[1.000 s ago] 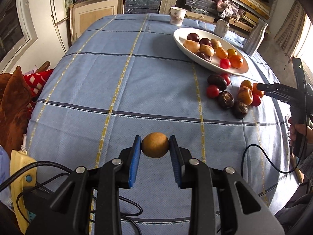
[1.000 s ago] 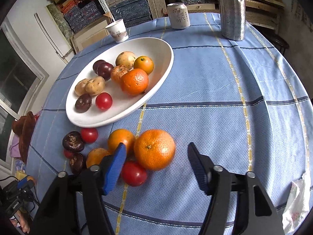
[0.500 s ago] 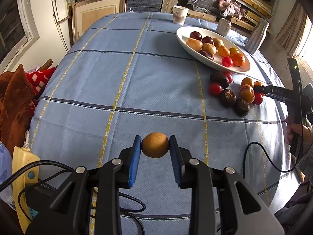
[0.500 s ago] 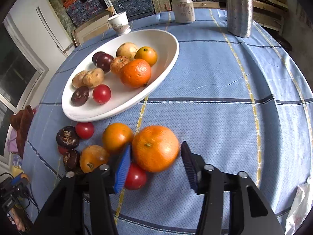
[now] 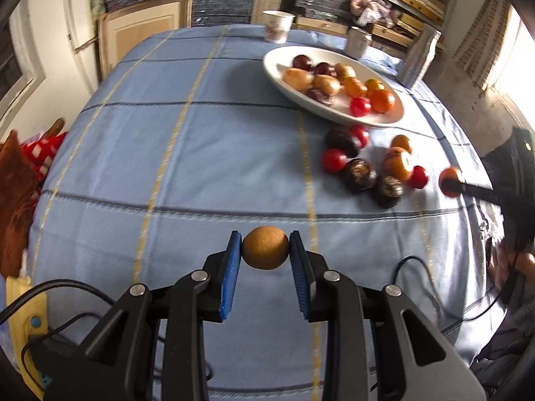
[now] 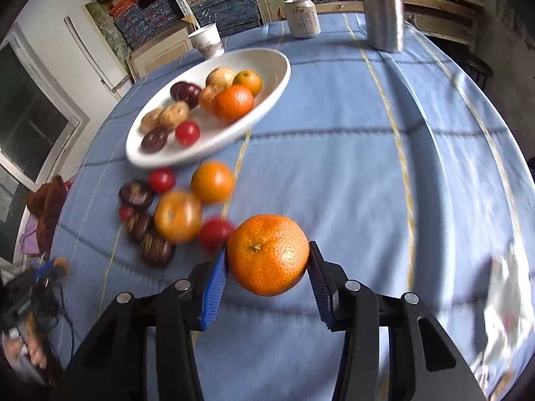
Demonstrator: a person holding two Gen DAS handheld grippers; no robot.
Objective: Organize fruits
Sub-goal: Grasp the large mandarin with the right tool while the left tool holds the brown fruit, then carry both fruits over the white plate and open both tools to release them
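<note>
1. Fingers first: on my right gripper [image 6: 267, 269] the blue pads are clamped on the large dimpled orange mandarin [image 6: 269, 254], one pad on each flank. My left gripper [image 5: 265, 255] is pinched on the small round brown fruit [image 5: 265, 248], which hangs above the blue checked tablecloth [image 5: 140, 153] on the near side.

2. Where the work sits: the white oval ceramic plate [image 6: 277, 67] lies far and left of the mandarin in the right wrist view, already carrying potatoes, plums, a tomato and two oranges. A loose cluster of fruit waits on the cloth just near of it.

3. Risk, as I judge it: the mandarin is wide for these pads and gripped near its middle. If I swing it quickly it could roll out and knock the loose red tomato [image 6: 215, 234] lying just left of it.

4. Second risk: the plate's near end is crowded. Setting the mandarin against the orange already there [image 6: 233, 103] could send fruit over the shallow rim.

5. Third risk: both hands heading for the same plate could bring the two tools together above it.

6. Against a second ago: the right pads stood apart on either side of the mandarin as it sat among the cluster. Now they are shut on it, and it has come away from the other fruit toward the near right. The left grip on the brown fruit is unchanged.
</note>
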